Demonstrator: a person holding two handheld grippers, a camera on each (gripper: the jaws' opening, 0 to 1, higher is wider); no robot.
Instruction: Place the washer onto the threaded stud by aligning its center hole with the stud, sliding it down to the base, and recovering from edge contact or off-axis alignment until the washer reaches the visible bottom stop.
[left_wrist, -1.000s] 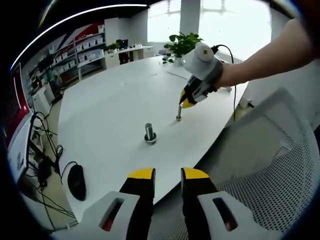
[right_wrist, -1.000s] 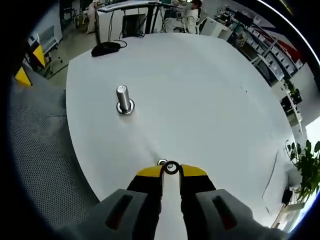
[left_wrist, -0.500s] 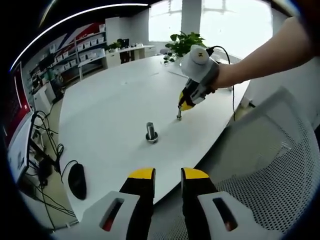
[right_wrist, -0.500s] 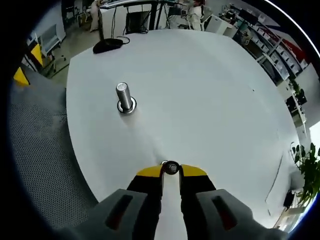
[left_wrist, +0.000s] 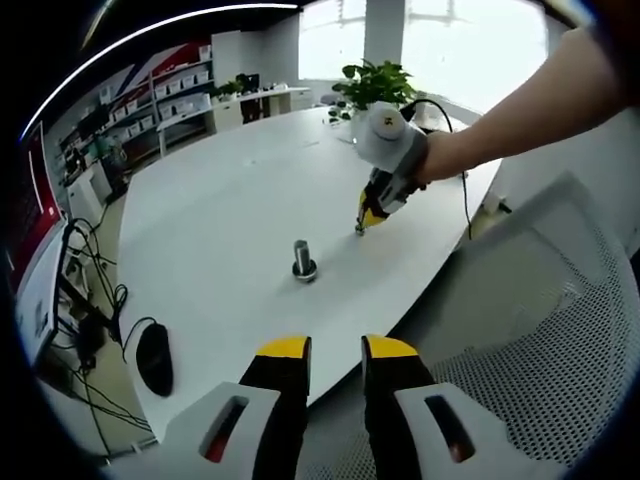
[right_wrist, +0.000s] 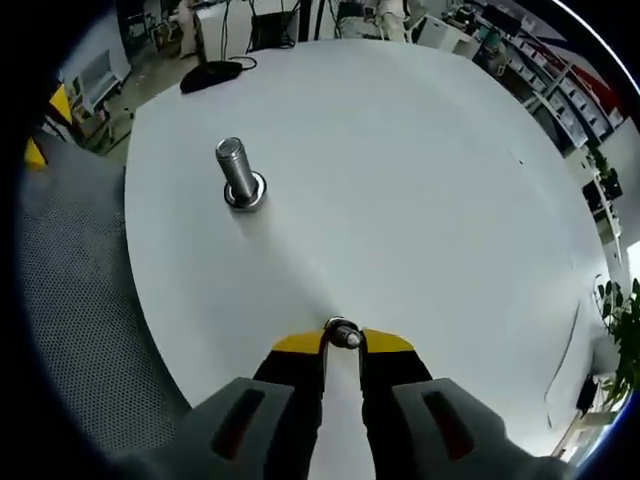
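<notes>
L gripper sits low, off the near edge of the white table, jaws a bit apart w/ nothing in them. R gripper is clamped on the small washer, just above the table near its edge. The threaded stud stands upright, well apart from the washer, closer to the table's mid. A black mouse lies by the table's edge.

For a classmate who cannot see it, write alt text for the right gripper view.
The right hand-held gripper, with yellow-tipped jaws, is shut on a small metal ring washer low over a round white table. An upright silver threaded stud stands on the table up and to the left, apart from the washer. A black computer mouse lies near the far edge.
</notes>
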